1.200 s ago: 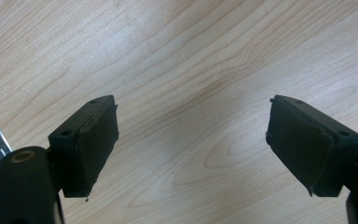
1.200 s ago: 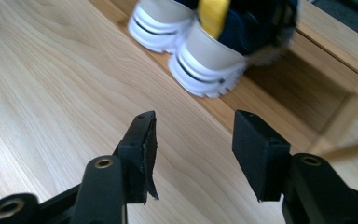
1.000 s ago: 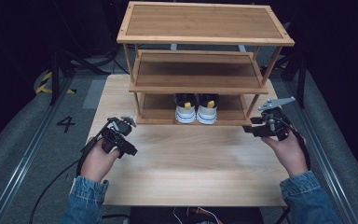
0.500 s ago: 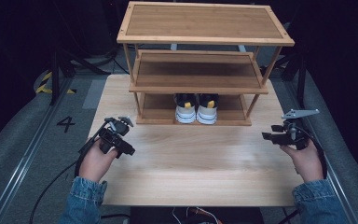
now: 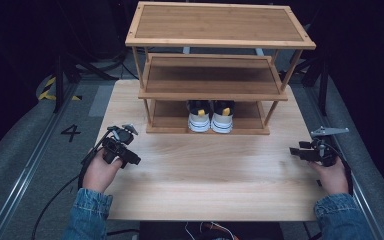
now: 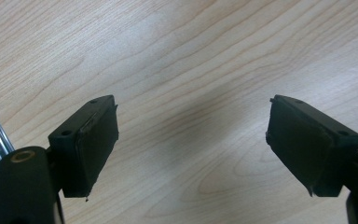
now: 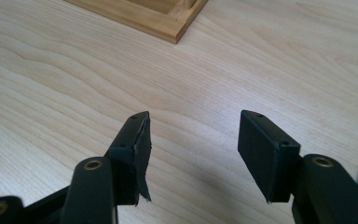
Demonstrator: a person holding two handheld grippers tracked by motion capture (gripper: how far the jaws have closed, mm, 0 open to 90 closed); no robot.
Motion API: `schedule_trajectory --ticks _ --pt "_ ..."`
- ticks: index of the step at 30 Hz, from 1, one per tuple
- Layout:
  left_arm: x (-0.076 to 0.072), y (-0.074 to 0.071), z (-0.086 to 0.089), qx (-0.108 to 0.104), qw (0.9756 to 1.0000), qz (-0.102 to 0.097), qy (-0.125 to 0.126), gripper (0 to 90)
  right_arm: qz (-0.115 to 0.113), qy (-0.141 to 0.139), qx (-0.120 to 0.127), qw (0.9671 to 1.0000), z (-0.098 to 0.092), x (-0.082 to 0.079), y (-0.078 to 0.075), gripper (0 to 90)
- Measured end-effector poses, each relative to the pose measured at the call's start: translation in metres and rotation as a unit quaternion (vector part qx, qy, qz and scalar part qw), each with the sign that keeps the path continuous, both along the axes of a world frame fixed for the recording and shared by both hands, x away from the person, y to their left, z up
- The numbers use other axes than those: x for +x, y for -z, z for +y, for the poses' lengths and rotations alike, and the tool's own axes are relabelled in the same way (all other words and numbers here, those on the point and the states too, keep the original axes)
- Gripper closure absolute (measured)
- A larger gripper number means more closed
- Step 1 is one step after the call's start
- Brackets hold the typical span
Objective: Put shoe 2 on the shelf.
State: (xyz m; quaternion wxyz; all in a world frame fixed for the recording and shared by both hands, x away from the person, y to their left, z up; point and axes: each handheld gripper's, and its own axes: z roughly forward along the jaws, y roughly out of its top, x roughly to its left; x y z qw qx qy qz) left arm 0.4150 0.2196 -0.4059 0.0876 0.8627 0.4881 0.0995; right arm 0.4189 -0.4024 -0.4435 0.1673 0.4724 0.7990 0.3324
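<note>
View from above, with both gripper views. We took the pair of small white trainers with black-and-yellow heel tabs (image 5: 211, 116) as the objects of the work. They stood side by side, touching, on the lowest tier of the three-tier bamboo shoe rack (image 5: 210, 40), near its middle and beneath the middle shelf, with what we read as their heels facing the person.

The rack sat at the far side of the pale wooden table (image 5: 205, 180). The left gripper (image 5: 131, 159) rested low near the table's left edge, its jaws spread wide over bare wood with nothing between them. The right gripper (image 5: 295, 150) hovered near the right edge, well apart from the shoes. Its jaws were released and empty and had just eased slightly inward. Its own view showed a front corner of the rack's base (image 7: 168, 23) ahead.

We judged the trainers light, with soft uppers that would give under pressure and firmer soles and heel cups. The heel, or the collar just above it, seemed the best hold: it faced outward, was stiff enough to resist crushing, and allowed a level entry under the low shelf.
</note>
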Motion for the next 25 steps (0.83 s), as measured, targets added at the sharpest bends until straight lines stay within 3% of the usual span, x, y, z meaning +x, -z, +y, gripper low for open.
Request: schedule_trajectory --ticks 4,6,7,10,12,13,15,19,25 --pt "0.001 0.004 0.002 0.012 0.9997 -0.019 0.003 17.0 0.004 -0.007 0.024 0.9997 -0.003 0.001 0.01 40.2" --pt "0.003 0.006 0.003 0.005 0.9999 -0.015 0.002 17.0 0.005 -0.005 0.032 0.9994 -0.004 0.001 0.015 39.0" --pt "0.003 0.006 0.003 0.01 0.9998 -0.019 0.004 17.0 0.003 0.004 0.026 0.9997 -0.003 0.001 0.017 39.2" --pt "0.004 0.007 0.005 -0.004 0.9999 -0.016 0.001 17.0 -0.01 0.026 0.002 0.9996 0.002 -0.001 0.022 41.1" --pt "0.004 0.008 0.006 -0.003 0.9998 -0.019 0.003 16.9 -0.008 0.036 -0.016 0.9992 0.006 -0.003 0.025 32.5" --pt "0.004 0.008 0.006 -0.006 0.9999 -0.016 -0.002 16.9 -0.004 0.029 -0.028 0.9992 0.008 -0.002 0.028 32.2" --pt "0.003 0.008 0.007 -0.008 0.9999 -0.015 -0.004 16.9 -0.002 0.018 -0.012 0.9998 0.01 -0.002 0.032 28.8" --pt "0.002 0.007 0.01 -0.01 0.9997 -0.021 -0.003 17.0 -0.017 0.028 -0.03 0.999 0.017 0.0 0.036 19.5" --pt "-0.001 0.006 0.014 -0.019 0.9995 -0.024 -0.011 16.9 0.006 0.051 0.009 0.9986 0.021 0.003 0.036 15.6"
